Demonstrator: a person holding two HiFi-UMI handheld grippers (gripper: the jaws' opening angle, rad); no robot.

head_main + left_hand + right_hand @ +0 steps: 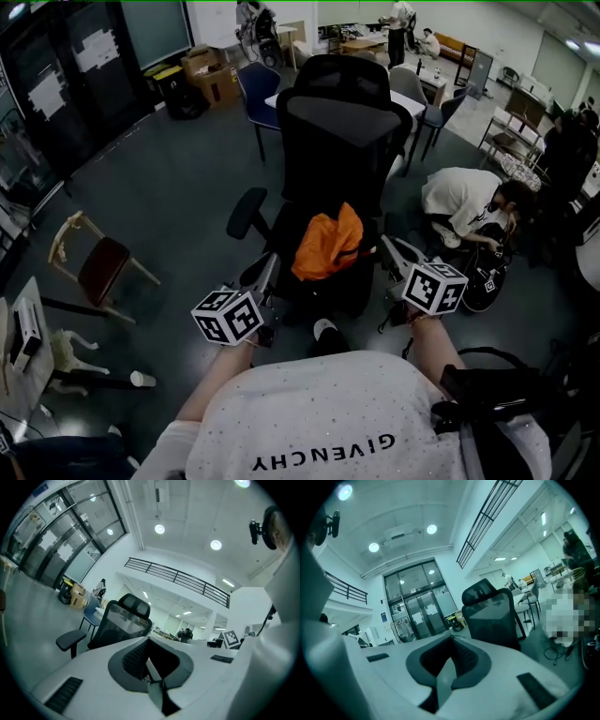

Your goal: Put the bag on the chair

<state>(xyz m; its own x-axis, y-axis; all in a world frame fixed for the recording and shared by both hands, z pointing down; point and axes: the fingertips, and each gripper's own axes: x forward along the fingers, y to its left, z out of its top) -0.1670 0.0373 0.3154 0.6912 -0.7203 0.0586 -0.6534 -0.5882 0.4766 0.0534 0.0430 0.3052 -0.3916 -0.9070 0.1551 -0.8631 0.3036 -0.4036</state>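
Grey floor (178, 197); crumpled orange bag (328, 246) on mesh chair (342, 141); left hand-held gripper (270, 270) and right hand-held gripper (392, 248), jaws together.

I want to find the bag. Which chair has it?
The black office chair holds the orange bag on its seat; the blue chair and red-seated wooden chair don't.

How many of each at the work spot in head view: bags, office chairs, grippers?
orange bag: 1
black office chair: 1
grippers, left gripper and right gripper: 2
Total: 4
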